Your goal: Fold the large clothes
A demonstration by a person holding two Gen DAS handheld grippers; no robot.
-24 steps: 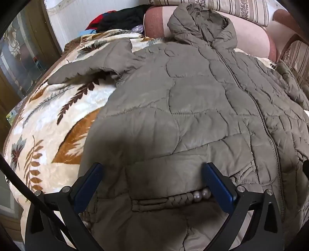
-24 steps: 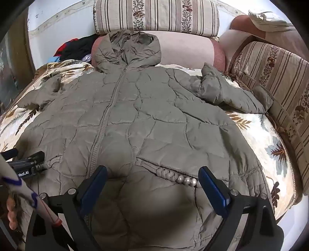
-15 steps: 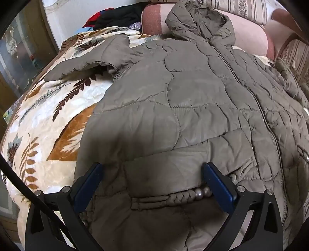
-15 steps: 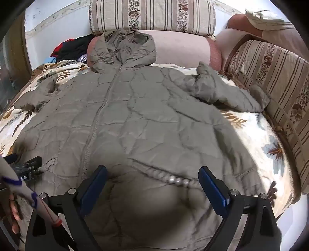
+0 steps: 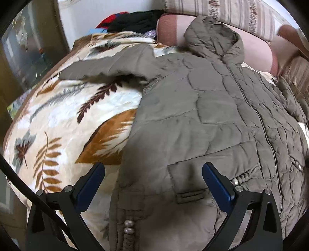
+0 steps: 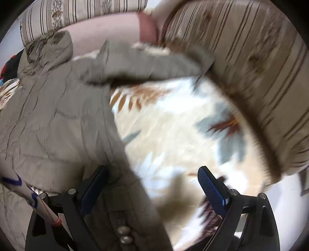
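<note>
An olive quilted hooded jacket [image 5: 202,108] lies front up and spread flat on a leaf-patterned blanket [image 5: 63,123], hood against the sofa back. Its left sleeve [image 5: 108,63] lies out to the side. My left gripper [image 5: 152,183] is open and empty above the jacket's lower left edge, near the pocket [image 5: 193,183]. In the blurred right wrist view the jacket [image 6: 58,115] fills the left and its right sleeve [image 6: 146,65] stretches toward the sofa arm. My right gripper [image 6: 152,185] is open and empty over the jacket's lower right edge.
A striped sofa arm [image 6: 251,77] bounds the right side. Striped back cushions [image 5: 231,13] and a pink bolster [image 5: 256,56] run along the far side. A pile of dark and red clothes [image 5: 131,21] sits at the far left corner. A wooden cabinet [image 5: 23,58] stands to the left.
Both grippers have moved outward: the left one to the jacket's left edge, the right one fast to its right edge. The jacket has not moved. Both stay open.
</note>
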